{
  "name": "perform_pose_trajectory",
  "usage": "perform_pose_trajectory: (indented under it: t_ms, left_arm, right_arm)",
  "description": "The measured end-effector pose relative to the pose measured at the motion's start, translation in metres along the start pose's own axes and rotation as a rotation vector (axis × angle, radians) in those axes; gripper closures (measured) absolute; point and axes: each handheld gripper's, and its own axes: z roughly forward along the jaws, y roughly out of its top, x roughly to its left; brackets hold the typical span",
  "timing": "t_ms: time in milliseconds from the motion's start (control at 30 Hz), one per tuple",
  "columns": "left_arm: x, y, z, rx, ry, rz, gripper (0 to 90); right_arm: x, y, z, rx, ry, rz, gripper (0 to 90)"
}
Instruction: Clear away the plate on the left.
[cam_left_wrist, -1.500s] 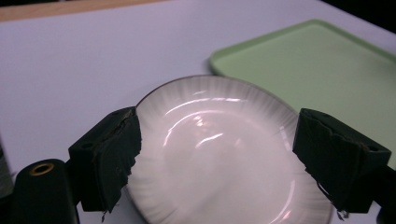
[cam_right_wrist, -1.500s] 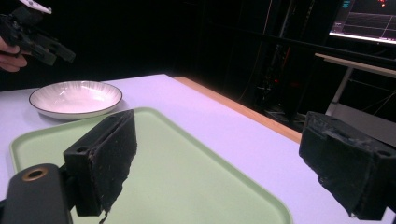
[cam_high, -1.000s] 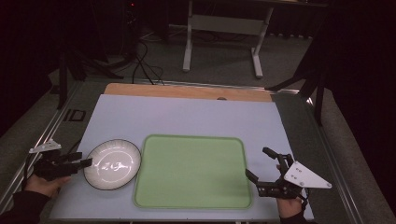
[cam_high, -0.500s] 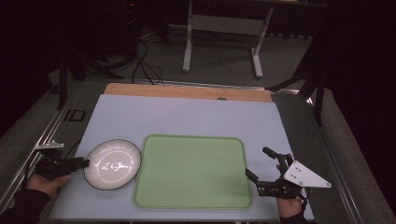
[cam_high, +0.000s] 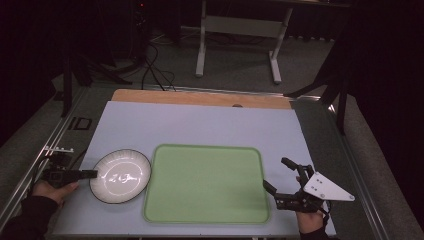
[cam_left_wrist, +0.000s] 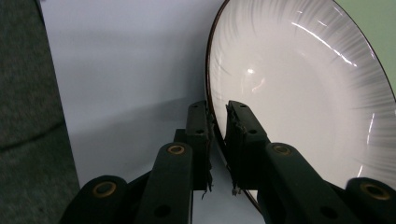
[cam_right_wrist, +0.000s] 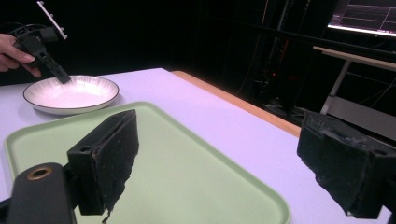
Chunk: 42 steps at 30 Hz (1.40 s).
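At the left edge of the bench (cam_high: 210, 125), the left claw (cam_high: 92, 173) has just been closing, and the left gripper view shows its two black pads on either side of the near rim of the white plate (cam_high: 120, 176), one outside and one on the inner slope, pinching the rim between them. The plate lies flat on the pale bench cover, just beside the left edge of the green tray (cam_high: 206, 183), its rim close to the tray's or touching it; I cannot tell which. The step in hand looks like taking the plate by its rim, probably to carry it onto the tray. To do that well, the grip should sit deep enough that the pads bear on the sloped wall and not only on the thin dark edge, since a glazed rim is slick and a plate held from one side will want to tip down on its far side. Lifting slowly, with the wrist tilted a little to keep the plate level, should help, and it ought to rise above the tray's raised lip before going across. Farther right, the tray is bare and gives room to set it down. At the right end the right claw (cam_high: 280, 175) is spread wide, holding nothing, off the tray's right corner.
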Motion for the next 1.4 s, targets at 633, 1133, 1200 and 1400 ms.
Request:
perform_pose_trajectory:
  t_ms: [633,1133,1200,1400]
  left_arm:
    - [0.007,0.003,0.007,-0.003,-0.058,-0.217,85.9]
    - [0.006,0.005,0.001,-0.034,-0.058,-0.265,86.5]
    - [0.004,0.007,-0.003,-0.037,-0.065,-0.265,86.0]
    - [-0.001,0.011,-0.014,-0.045,-0.054,-0.245,85.4]
  right_arm:
    - [-0.001,-0.001,0.001,0.007,-0.011,0.003,12.4]
    - [-0.003,-0.001,0.001,0.005,-0.026,0.007,12.4]
    - [-0.003,-0.002,0.0,0.004,-0.027,0.006,12.4]
    - [-0.003,-0.001,0.0,0.003,-0.03,0.008,12.4]
